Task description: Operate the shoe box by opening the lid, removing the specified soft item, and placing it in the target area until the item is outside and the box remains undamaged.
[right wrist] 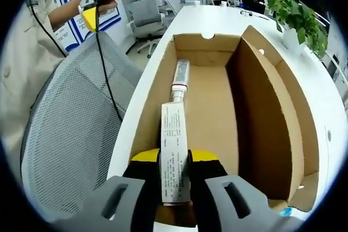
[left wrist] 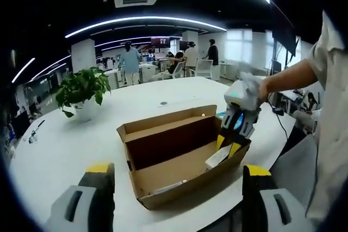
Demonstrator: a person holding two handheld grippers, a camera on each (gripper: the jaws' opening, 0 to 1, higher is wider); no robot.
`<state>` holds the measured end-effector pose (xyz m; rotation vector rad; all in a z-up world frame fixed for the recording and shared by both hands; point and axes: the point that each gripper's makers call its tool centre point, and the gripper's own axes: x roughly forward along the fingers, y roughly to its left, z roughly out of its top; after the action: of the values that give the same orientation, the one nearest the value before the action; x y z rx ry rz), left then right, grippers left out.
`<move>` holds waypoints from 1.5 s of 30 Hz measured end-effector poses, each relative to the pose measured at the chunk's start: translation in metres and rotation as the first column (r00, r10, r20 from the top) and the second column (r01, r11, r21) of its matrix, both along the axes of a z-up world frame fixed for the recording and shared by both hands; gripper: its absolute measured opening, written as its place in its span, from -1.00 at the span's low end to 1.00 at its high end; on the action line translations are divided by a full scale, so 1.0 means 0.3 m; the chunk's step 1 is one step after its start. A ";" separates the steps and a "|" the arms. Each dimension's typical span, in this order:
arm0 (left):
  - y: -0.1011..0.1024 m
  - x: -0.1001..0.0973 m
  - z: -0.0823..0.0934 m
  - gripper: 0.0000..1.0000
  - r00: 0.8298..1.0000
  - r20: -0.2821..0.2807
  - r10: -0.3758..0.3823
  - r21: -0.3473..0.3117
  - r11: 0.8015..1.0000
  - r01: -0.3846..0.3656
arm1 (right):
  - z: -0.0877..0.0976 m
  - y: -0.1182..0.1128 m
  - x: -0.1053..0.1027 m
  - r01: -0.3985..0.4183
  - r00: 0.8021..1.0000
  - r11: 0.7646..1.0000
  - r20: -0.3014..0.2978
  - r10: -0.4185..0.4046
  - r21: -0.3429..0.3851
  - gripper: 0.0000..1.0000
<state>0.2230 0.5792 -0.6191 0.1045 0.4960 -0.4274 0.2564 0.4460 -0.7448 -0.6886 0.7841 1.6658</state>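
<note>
Now the right claw (right wrist: 174, 158) pinches the white tube (right wrist: 174, 158) over the open box (right wrist: 272, 112).

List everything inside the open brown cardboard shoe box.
Open brown cardboard shoe box: a white printed tube clamped by the right gripper, another tube beyond. The gripper hides the floor beneath.

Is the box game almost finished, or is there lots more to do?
About halfway. The shoe box on the white table is already open, lid folded back. The right claw is pinching the soft tube, which is still over the box. The left claw waits open. Left to do: lift the tube out and set it down outside.
</note>
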 end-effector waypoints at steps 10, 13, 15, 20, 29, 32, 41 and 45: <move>-0.002 -0.001 -0.010 0.99 1.000 -0.005 -0.009 0.004 1.000 0.009 | 0.034 0.005 0.002 0.023 1.000 1.000 -0.003 -0.023 0.017 -0.68; -0.001 -0.001 -0.013 0.99 1.000 -0.005 -0.010 0.002 1.000 0.010 | 0.053 0.002 0.012 0.029 1.000 0.999 0.004 -0.029 0.025 -0.68; 0.000 0.000 -0.015 0.99 1.000 -0.004 -0.011 0.004 1.000 0.011 | 0.067 0.001 0.021 0.034 0.999 0.999 0.012 -0.035 0.032 -0.68; -0.003 -0.002 -0.015 0.99 1.000 -0.004 -0.013 0.003 1.000 0.013 | 0.107 -0.007 0.037 0.040 0.999 0.998 0.029 -0.041 0.046 -0.68; -0.024 0.008 -0.012 0.99 0.999 -0.006 -0.032 0.012 0.999 0.032 | 0.186 -0.026 0.068 0.049 0.997 0.995 0.052 -0.054 0.082 -0.68; -0.030 0.012 -0.015 0.99 0.999 -0.005 -0.041 0.017 0.999 0.041 | 0.203 -0.034 0.069 0.044 0.997 0.995 0.061 -0.050 0.091 -0.68; -0.049 0.024 -0.010 0.99 0.998 0.000 -0.057 0.018 0.998 0.057 | 0.269 -0.033 0.095 0.053 0.994 0.990 0.084 -0.065 0.133 -0.68; -0.055 0.026 -0.011 0.99 0.998 0.001 -0.061 0.020 0.998 0.061 | 0.297 -0.040 0.103 0.054 0.994 0.988 0.090 -0.067 0.143 -0.68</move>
<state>0.2306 0.5626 -0.6224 0.1394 0.4968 -0.4819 0.2872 0.4342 -0.6557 -0.6340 0.6090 1.6043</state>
